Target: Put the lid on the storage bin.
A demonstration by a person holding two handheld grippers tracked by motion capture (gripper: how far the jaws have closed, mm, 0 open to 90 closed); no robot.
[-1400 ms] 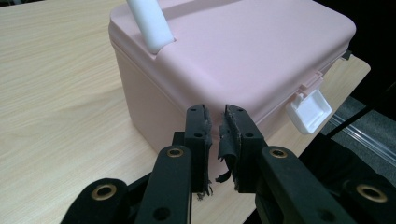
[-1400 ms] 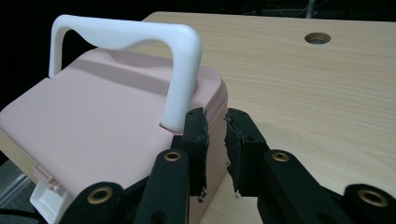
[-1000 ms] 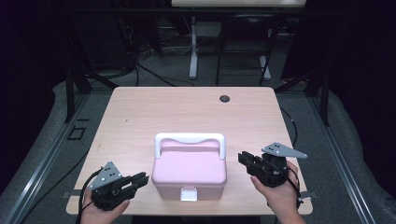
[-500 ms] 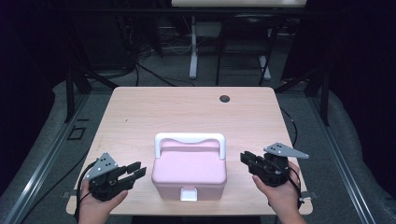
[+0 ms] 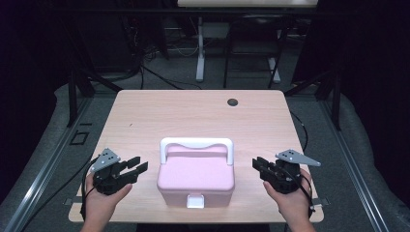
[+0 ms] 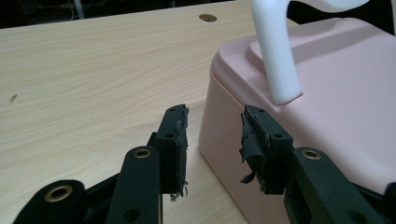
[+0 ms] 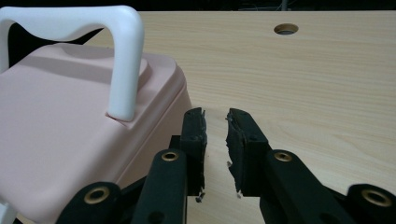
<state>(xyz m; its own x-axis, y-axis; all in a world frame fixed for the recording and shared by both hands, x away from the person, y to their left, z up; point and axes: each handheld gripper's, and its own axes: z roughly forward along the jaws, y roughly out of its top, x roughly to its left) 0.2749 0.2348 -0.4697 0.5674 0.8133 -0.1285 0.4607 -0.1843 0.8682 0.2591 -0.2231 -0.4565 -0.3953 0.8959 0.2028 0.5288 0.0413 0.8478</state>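
1. Pink box (image 5: 196, 180) with a white handle (image 5: 196, 143) stands near the front edge of the table (image 5: 193, 108).
2. Left gripper (image 5: 134, 167), left of the box: jaws have just been opening, nothing between them.
3. Right gripper (image 5: 257, 166), right of the box: jaws slightly parted, holding nothing.

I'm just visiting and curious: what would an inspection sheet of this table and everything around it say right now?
Surface: light wooden table with a round cable hole near its far edge.
Job's things: closed pink plastic box with a white carry handle upright and a white front latch.
Clutter: nothing seen.
Grippers: left gripper beside the box, its jaws have just been opening, nothing between them; right gripper on the other side, narrow gap, holding nothing.
Cables: black cable trailing from the left gripper; more on the floor behind.
Surroundings: dark room, grey floor, metal stands.
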